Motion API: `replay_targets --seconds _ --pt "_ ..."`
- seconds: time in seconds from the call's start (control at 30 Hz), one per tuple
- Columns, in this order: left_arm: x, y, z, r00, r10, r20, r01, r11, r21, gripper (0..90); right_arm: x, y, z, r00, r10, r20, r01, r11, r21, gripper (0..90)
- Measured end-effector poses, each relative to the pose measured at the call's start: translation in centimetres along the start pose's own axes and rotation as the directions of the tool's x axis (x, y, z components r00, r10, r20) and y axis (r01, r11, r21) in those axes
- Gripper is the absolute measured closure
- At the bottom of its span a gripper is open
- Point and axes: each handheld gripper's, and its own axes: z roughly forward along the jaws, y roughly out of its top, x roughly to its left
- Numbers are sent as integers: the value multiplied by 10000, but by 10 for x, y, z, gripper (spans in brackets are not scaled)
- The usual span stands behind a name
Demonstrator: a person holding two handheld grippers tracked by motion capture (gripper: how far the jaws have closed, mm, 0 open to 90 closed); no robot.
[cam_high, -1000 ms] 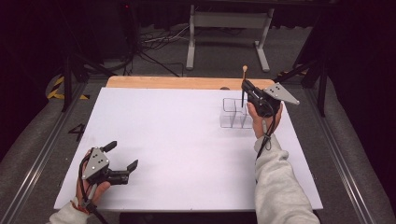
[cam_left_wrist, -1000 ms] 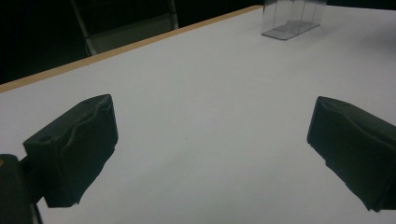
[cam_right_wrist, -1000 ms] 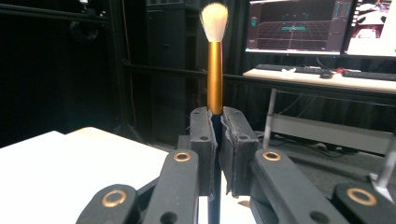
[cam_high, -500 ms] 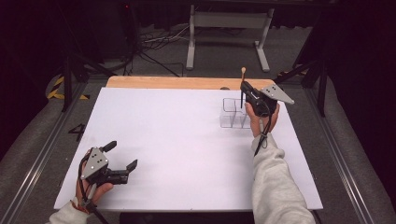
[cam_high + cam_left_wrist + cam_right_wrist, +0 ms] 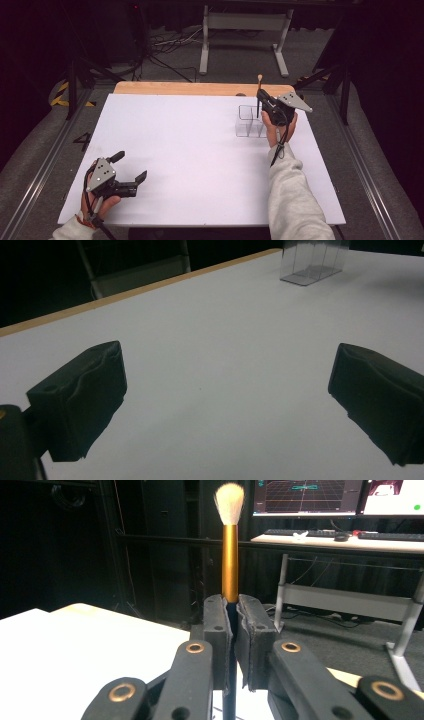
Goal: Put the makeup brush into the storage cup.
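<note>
Upright at upper right, the right gripper (image 5: 260, 100) clamps a brush (image 5: 229, 545) over the clear organizer (image 5: 248, 121) for slotting in; the left gripper (image 5: 131, 170) rests lower left, jaws apart.

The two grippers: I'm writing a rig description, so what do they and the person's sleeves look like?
The left gripper and the right gripper are black two-jaw tools, each topped by a grey three-cornered plate with a black cable trailing back. The right gripper's linkage shows brass-ringed pivots, and its black pads are ridged. The light grey sleeves are soft and long.
</note>
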Motion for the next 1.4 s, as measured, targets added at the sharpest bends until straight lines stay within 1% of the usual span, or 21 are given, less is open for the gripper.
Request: replay_targets --seconds 0.03,0.1,0.2,0.3,0.37,0.43,0.5,0.67,0.9,1.0,1.13,1.37,1.4 --pt "0 0 0 10000 -1 -9 1 10000 21 30 0 -1 0 10000 75 -28 -75 10000 -13 840" --pt "0 0 0 10000 4 -11 -4 10000 -11 30 1 -1 0 9999 80 -66 -80 10000 -8 840" --pt "0 0 0 10000 18 -3 -18 10000 -55 30 1 -3 -2 10000 21 5 -21 10000 43 840" --pt "0 0 0 10000 20 -9 -20 10000 -61 30 1 -8 -2 10000 71 49 -71 9999 154 840" --pt "0 1 -1 10000 53 2 -53 10000 -61 30 0 -13 -3 9998 220 3 -220 9996 182 840" --pt "0 1 -1 10000 13 9 -13 9999 -102 30 0 -16 -4 9996 278 25 -278 9994 221 840" --pt "-1 1 -1 10000 66 -1 -66 9999 -84 30 0 -18 -4 9994 329 56 -330 9992 218 839" --pt "-2 1 0 9998 164 -67 -165 9997 -155 34 -1 -20 -5 9994 343 88 -345 9991 259 839" --pt "-3 2 -1 9999 98 -112 -101 9997 -211 40 -1 -24 -7 9990 413 140 -417 9986 316 839" --pt "-3 2 -2 9998 183 -114 -186 9995 -240 43 0 -24 -6 9991 406 121 -410 9986 331 839" --pt "-3 2 -2 9998 140 -108 -143 9996 -242 43 0 -25 -6 9989 433 150 -439 9984 357 838" --pt "-2 2 -3 9998 168 -126 -171 9995 -261 48 0 -26 -6 9990 392 209 -401 9983 430 836" --pt "-2 2 -3 9999 126 -104 -129 9996 -261 49 0 -26 -6 9990 369 240 -379 9983 431 834"
